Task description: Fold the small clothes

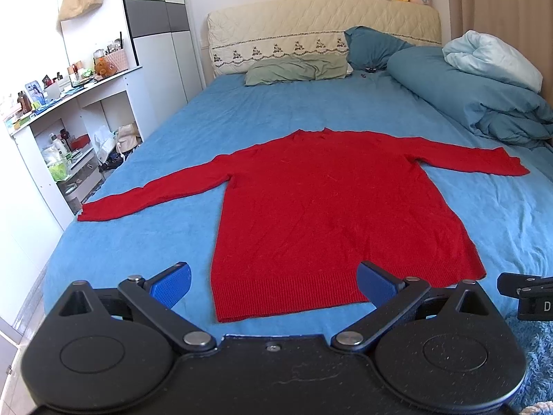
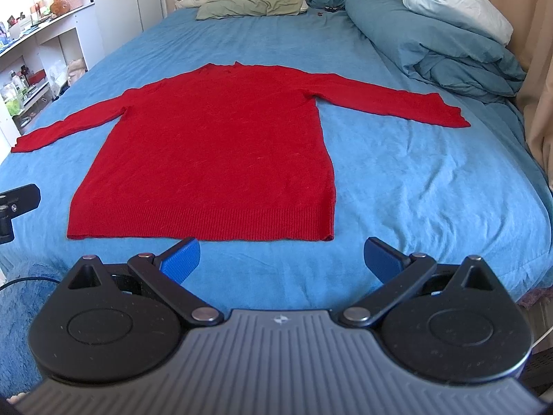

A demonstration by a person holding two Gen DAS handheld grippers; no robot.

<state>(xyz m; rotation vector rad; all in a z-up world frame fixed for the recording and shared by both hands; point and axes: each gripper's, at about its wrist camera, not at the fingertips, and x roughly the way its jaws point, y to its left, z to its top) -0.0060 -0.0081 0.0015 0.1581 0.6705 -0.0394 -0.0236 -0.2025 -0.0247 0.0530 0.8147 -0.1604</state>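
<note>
Both grippers, left (image 1: 273, 283) and right (image 2: 281, 259), held low at bed (image 1: 145, 242) foot, fingers spread wide, gripping nothing. Red sweater (image 2: 214, 148) flat mid-bed, sleeves out L and R, hem nearest, collar toward headboard; long axis head-to-foot. Looks like pre-fold stage, nothing folded yet. Next prob: reach to a sleeve cuff or hem corners, pinch, bring across body.
</note>
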